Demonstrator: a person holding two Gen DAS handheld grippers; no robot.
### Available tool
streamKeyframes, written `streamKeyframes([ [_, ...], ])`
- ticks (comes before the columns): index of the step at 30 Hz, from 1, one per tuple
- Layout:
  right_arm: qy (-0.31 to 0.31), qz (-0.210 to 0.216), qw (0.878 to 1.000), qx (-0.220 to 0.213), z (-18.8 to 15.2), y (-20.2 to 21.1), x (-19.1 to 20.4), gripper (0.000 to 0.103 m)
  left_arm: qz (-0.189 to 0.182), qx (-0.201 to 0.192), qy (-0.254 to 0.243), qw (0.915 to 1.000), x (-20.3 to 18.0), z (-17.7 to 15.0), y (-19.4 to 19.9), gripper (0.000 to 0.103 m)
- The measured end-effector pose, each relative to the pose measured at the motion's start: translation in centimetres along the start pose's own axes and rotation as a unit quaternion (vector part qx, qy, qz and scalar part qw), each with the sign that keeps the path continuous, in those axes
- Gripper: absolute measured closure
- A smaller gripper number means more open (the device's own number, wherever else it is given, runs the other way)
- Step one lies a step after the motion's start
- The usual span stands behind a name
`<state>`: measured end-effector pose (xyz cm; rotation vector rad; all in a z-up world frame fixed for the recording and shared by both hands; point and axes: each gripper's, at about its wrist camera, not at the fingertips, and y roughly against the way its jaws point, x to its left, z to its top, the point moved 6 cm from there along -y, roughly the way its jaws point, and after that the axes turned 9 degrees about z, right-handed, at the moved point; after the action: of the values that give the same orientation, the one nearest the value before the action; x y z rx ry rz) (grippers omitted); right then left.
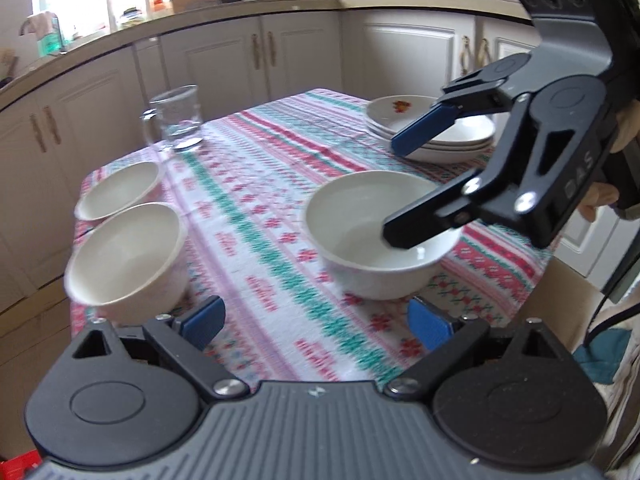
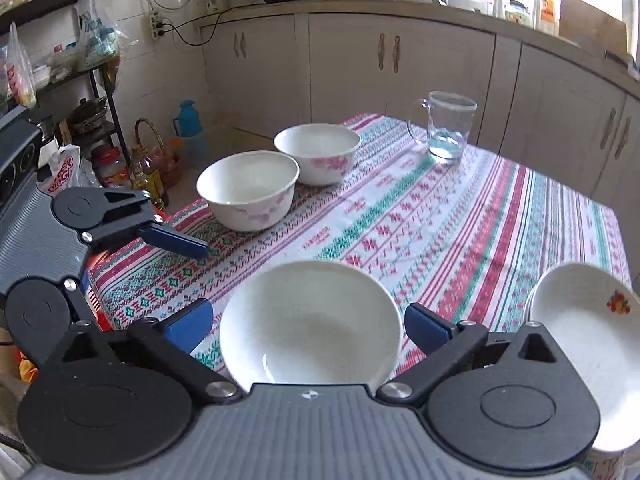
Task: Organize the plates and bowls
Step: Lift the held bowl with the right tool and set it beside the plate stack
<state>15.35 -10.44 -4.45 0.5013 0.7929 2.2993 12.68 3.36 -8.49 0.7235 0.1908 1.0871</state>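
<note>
Currently your right gripper [image 2: 309, 328] is spread wide, its blue pads either side of the plain white bowl [image 2: 310, 324]; one finger [image 1: 420, 216] reaches over the bowl's rim, though contact cannot be confirmed from either view. Your left gripper [image 1: 316, 322] is likewise released, holding nothing, hovering over the patterned tablecloth [image 1: 280, 208] just short of that bowl. Relative to the white bowl: two floral bowls [image 2: 248, 190] sit touching each other at the cloth's far left edge, the stacked plates [image 1: 436, 128] lie beyond it to the right, and a glass mug [image 1: 178, 118] stands well behind.
</note>
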Motion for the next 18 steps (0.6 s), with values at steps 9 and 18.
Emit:
streamKeyframes([
  [9,0.062,0.004,0.998,0.006,2.5,-1.4,2.2,0.0,0.057,0.004,0.042,0.9975,4.9,-1.1,1.0,0.005],
  [18,0.093,-0.013,0.996,0.011,4.5,-4.0,3.5,0.0,0.099,-0.003,0.096,0.9904,11.2,-0.8,0.8,0.006],
])
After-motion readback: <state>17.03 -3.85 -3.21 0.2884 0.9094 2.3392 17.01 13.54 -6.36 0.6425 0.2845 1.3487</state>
